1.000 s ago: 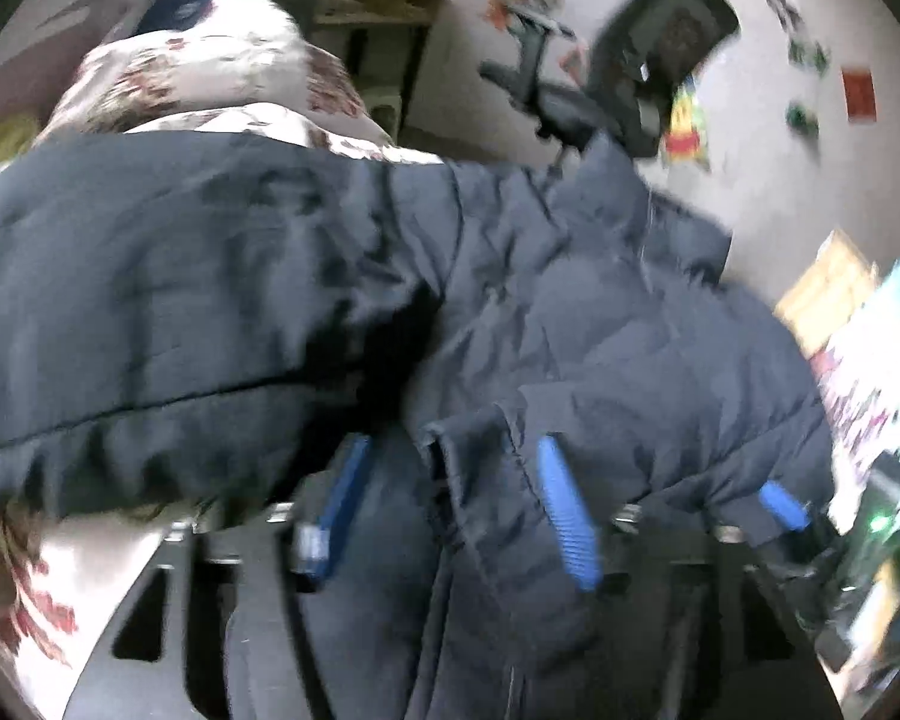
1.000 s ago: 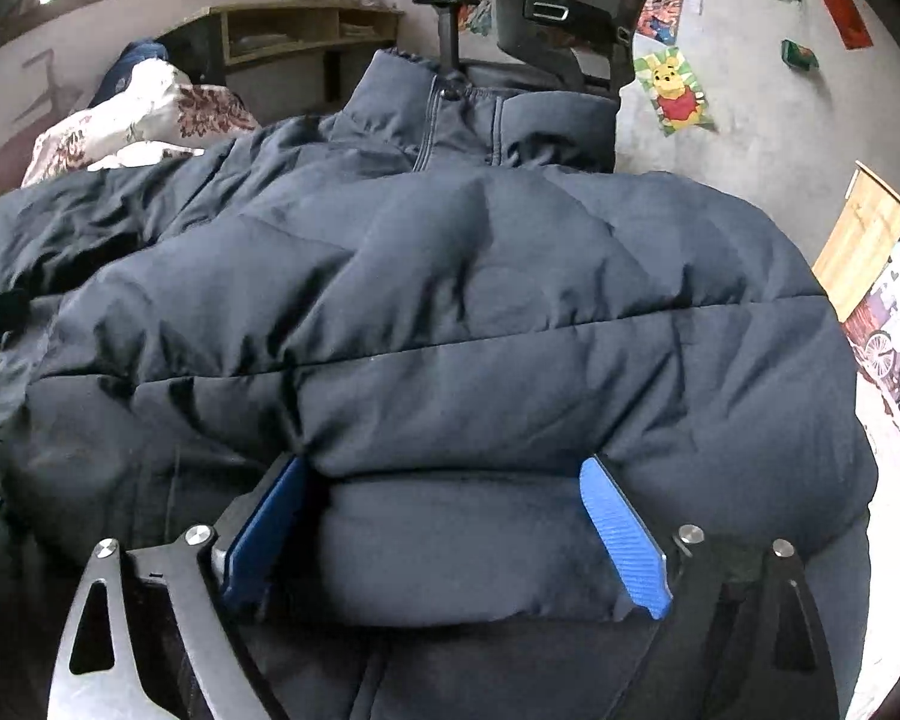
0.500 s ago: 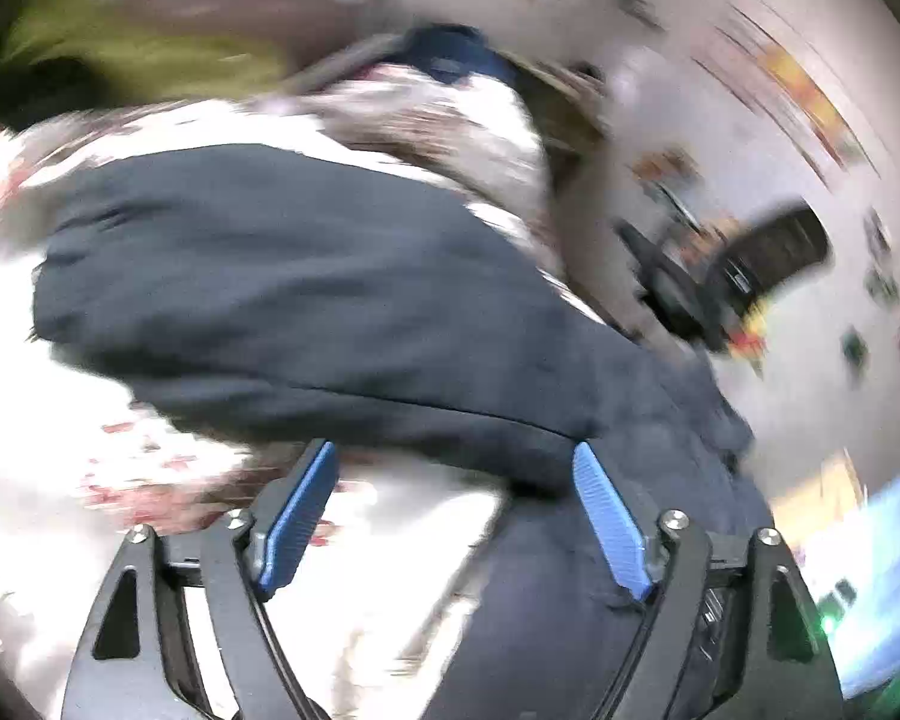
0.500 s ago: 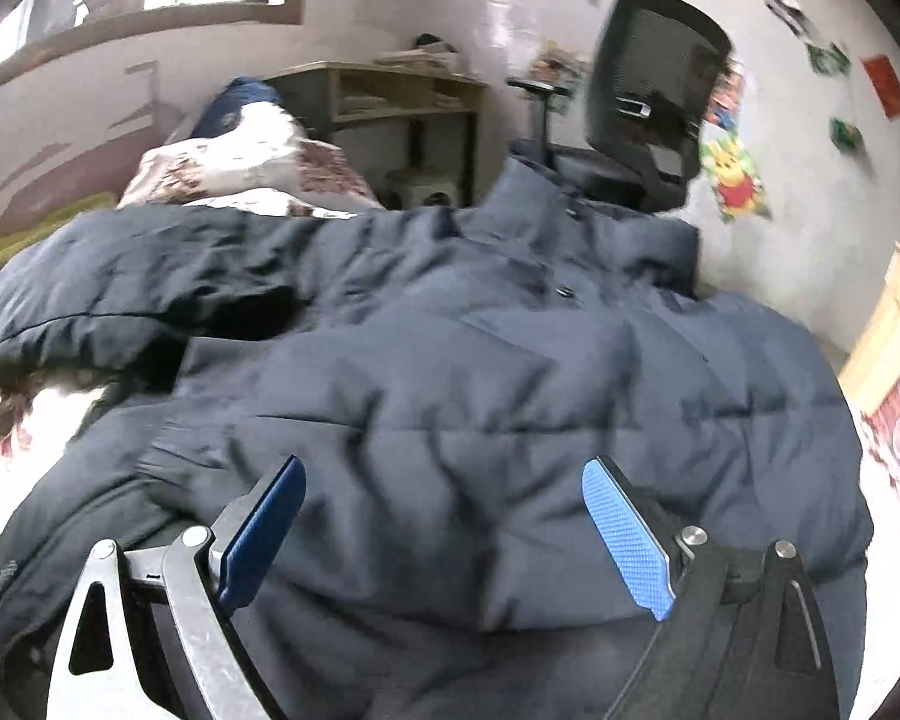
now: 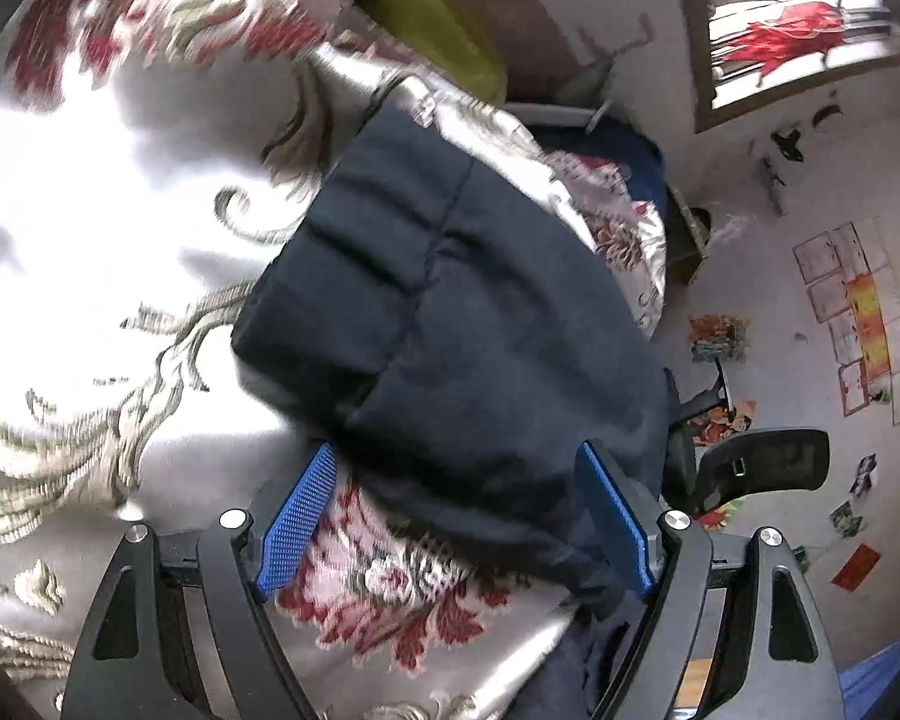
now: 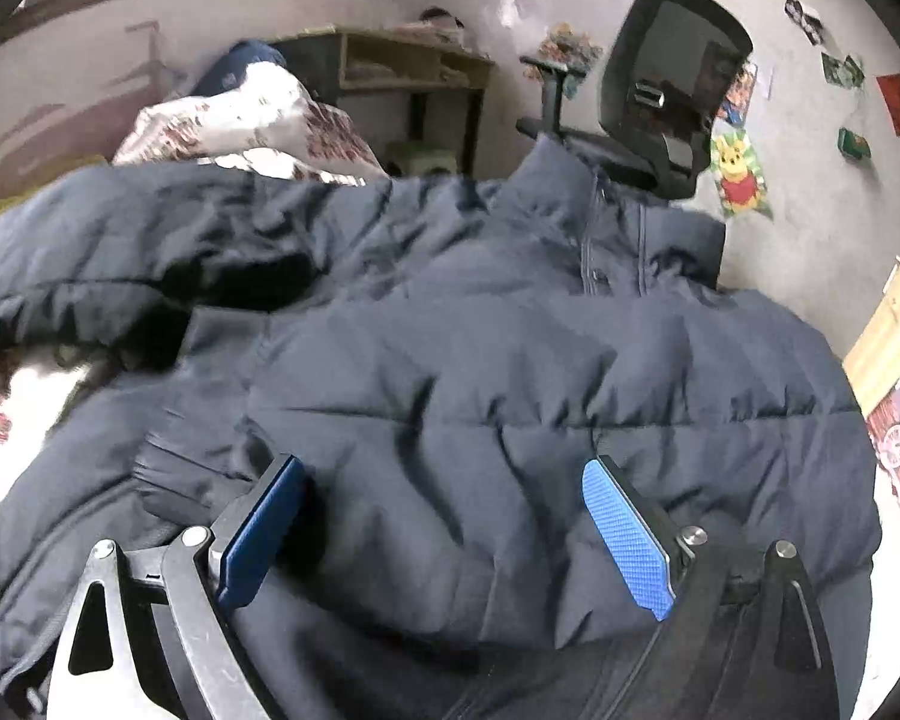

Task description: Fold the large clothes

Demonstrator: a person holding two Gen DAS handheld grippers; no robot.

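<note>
A dark puffer jacket point(image 6: 510, 372) lies spread on a floral bedspread point(image 5: 90, 192), one sleeve point(image 5: 450, 312) stretched sideways, probably ready to fold inward. The left gripper point(image 5: 456, 516), just opened, frames the sleeve without pinching; the right gripper point(image 6: 444, 534) stands spread over the jacket's body.

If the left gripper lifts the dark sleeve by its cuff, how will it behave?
The sleeve looks quilted and puffy, so it will probably bend and sag, not stay straight. Its fabric seems smooth, so it may slip from the left gripper.
</note>
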